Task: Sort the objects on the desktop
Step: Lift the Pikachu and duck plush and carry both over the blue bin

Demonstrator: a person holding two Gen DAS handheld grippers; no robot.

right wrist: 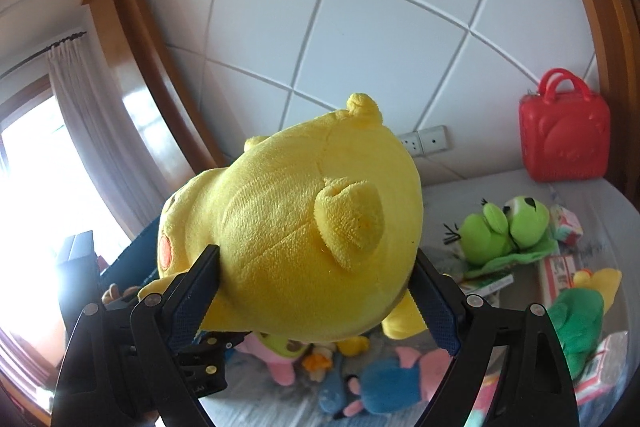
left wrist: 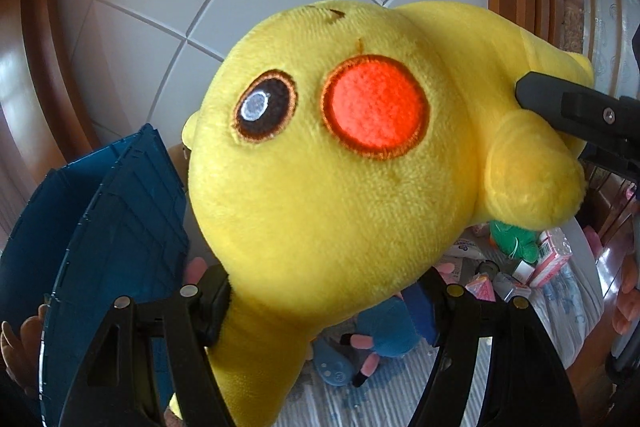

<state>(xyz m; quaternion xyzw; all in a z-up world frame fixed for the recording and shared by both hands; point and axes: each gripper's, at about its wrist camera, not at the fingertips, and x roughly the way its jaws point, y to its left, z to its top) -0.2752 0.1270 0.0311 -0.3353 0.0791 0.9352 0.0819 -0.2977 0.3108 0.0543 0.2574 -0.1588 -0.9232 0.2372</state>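
Observation:
A big yellow plush toy (left wrist: 344, 195) with a red cheek patch and a dark eye hangs in the air above the table, held from two sides. My left gripper (left wrist: 326, 293) is shut on its lower part, a yellow limb running down between the fingers. My right gripper (right wrist: 316, 259) is shut on the plush toy's (right wrist: 296, 227) round body, its blue-padded fingers (right wrist: 192, 299) pressed into the fabric. In the left wrist view one right finger (left wrist: 560, 103) pushes into the toy's side. A blue crate (left wrist: 112, 235) stands at the left, below the toy.
On the table below lie a blue and pink plush (right wrist: 384, 383), a green frog plush (right wrist: 504, 227), another green and yellow plush (right wrist: 580, 323), and small boxes (left wrist: 552, 259). A red case (right wrist: 564, 131) stands by the white tiled wall. A wooden frame and curtain are at the left.

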